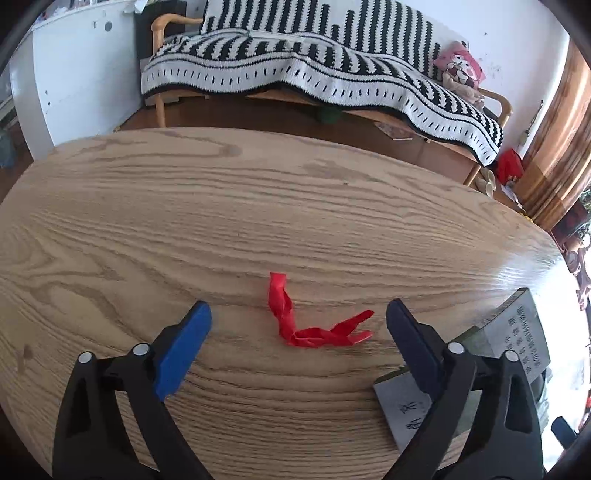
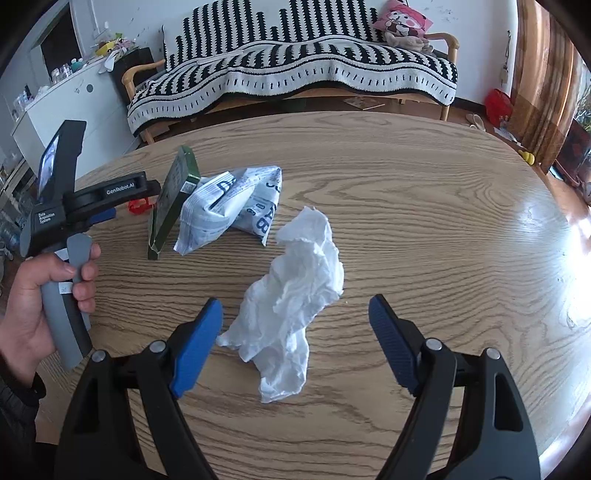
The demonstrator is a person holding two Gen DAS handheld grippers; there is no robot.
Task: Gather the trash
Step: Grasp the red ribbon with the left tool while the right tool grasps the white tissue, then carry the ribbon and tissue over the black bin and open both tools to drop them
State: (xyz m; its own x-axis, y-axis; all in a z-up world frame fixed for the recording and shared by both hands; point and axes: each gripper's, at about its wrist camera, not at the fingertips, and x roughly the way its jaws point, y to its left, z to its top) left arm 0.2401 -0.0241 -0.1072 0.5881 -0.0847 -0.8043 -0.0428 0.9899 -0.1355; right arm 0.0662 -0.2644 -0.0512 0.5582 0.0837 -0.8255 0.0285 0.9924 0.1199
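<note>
A twisted red wrapper (image 1: 310,320) lies on the wooden table (image 1: 258,206), between the wide-open blue fingers of my left gripper (image 1: 299,314). In the right wrist view a crumpled white tissue (image 2: 291,295) lies between the open fingers of my right gripper (image 2: 295,314). Behind it are a crumpled white and blue packet (image 2: 232,206) and a dark green box (image 2: 171,199) on its edge. The left gripper's body (image 2: 74,206) shows at the left, held by a hand, with the red wrapper (image 2: 138,206) under it. The green box's printed face (image 1: 517,332) shows at the right of the left wrist view.
Past the table's far edge stands a wooden sofa with a black and white striped blanket (image 2: 295,62) and a pink plush toy (image 2: 402,22). A white cabinet (image 1: 74,74) stands at the left. Bright glare falls on the table's right side (image 2: 554,229).
</note>
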